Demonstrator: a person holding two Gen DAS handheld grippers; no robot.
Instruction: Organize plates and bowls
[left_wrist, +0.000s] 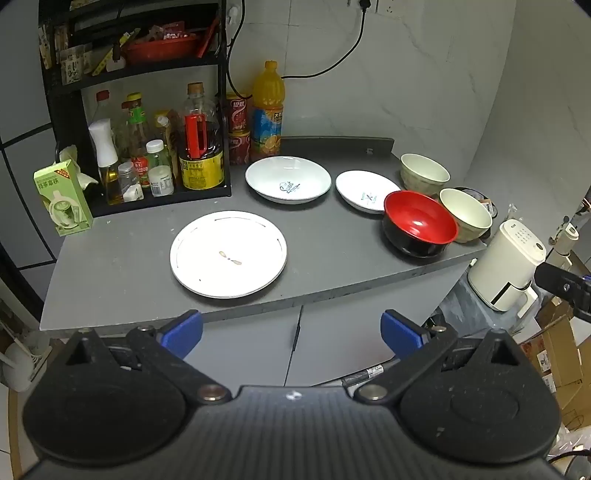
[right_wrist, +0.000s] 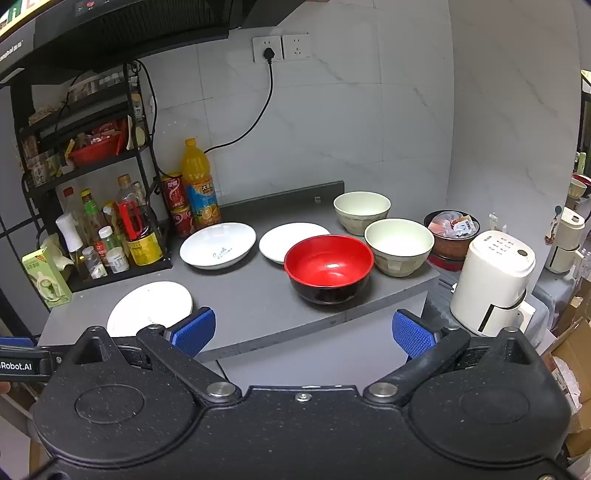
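Note:
On the grey counter (left_wrist: 129, 266) a large flat white plate (left_wrist: 228, 254) lies nearest the front. Behind it sit a deep white plate (left_wrist: 288, 178) and a smaller white plate (left_wrist: 364, 190). A red-and-black bowl (left_wrist: 419, 223) and two cream bowls (left_wrist: 464, 214) (left_wrist: 424, 173) stand at the right. My left gripper (left_wrist: 291, 334) hangs open before the counter edge, holding nothing. The right wrist view shows the flat plate (right_wrist: 149, 308), deep plate (right_wrist: 218, 244), small plate (right_wrist: 290, 240), red bowl (right_wrist: 328, 267) and cream bowls (right_wrist: 399, 245) (right_wrist: 362, 211). My right gripper (right_wrist: 303, 332) is open and empty.
A black rack (left_wrist: 147, 110) of bottles fills the back left, with an orange juice bottle (left_wrist: 267, 110), red cans (left_wrist: 238, 129) and a green carton (left_wrist: 62, 201) beside it. A white appliance (right_wrist: 493, 280) and a bowl of packets (right_wrist: 452, 232) stand right of the counter. Cardboard boxes (left_wrist: 561, 354) lie below.

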